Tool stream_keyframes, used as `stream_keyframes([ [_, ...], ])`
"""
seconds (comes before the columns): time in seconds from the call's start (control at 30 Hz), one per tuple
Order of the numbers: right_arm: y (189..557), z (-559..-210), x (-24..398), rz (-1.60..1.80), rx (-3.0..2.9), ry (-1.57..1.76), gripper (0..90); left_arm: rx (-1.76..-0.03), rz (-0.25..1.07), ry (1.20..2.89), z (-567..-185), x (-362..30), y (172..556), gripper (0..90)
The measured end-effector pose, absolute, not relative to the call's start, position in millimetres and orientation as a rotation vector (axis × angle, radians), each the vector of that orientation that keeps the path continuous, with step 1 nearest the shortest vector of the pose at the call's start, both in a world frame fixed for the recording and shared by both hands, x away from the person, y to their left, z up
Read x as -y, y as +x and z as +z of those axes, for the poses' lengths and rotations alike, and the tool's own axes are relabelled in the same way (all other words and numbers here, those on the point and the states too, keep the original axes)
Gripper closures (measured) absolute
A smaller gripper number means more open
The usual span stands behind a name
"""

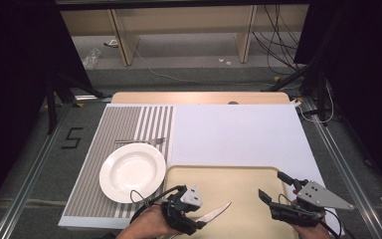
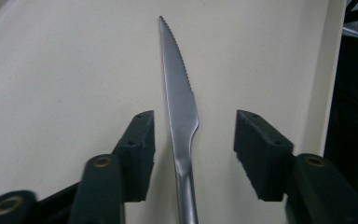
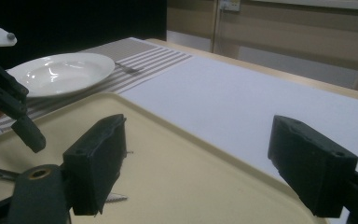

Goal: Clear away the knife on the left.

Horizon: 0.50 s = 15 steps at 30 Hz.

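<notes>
A steel knife (image 1: 214, 214) (image 2: 179, 107) with a serrated edge lies on the cream tray (image 1: 229, 179), near its front left corner, blade pointing right. My left gripper (image 1: 191, 211) (image 2: 195, 135) straddles the knife's handle end. Its jaws are open, with a gap between each pad and the metal. My right gripper (image 1: 273, 185) (image 3: 200, 154) hovers over the right side of the tray (image 3: 182, 163), open, with nothing between its jaws. In the right gripper view the knife's tip (image 3: 114, 198) peeks out behind my left jaw.
A white deep plate (image 1: 132, 172) (image 3: 60, 72) sits on a striped placemat (image 1: 124, 124) left of the tray. A fork (image 1: 142, 141) (image 3: 128, 69) lies just behind the plate. A white mat (image 1: 238, 134) covers the table beyond the tray.
</notes>
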State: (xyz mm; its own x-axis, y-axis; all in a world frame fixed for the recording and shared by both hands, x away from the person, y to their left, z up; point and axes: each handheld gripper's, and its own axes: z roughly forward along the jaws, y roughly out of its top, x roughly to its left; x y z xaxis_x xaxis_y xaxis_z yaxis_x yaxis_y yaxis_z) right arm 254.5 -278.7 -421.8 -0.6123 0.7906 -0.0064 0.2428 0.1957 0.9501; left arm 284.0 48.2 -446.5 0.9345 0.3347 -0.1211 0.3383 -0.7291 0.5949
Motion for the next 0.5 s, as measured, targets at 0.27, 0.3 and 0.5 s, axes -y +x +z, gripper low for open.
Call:
stream_keyframes([
  [0.27, 254, -422, 279, 1.408, -1.986, 0.957, 20.2, -0.368, 0.023, 2.539, -462, -36, 279, 75.0],
  [0.3, 254, -422, 278, 1.416, -1.982, 0.956, 20.4, -0.359, 0.041, 2.551, -463, -34, 279, 78.0],
  [0.5, 254, -422, 279, 1.418, -1.98, 0.956, 20.8, -0.317, 0.052, 2.586, -466, -30, 275, 88.7],
])
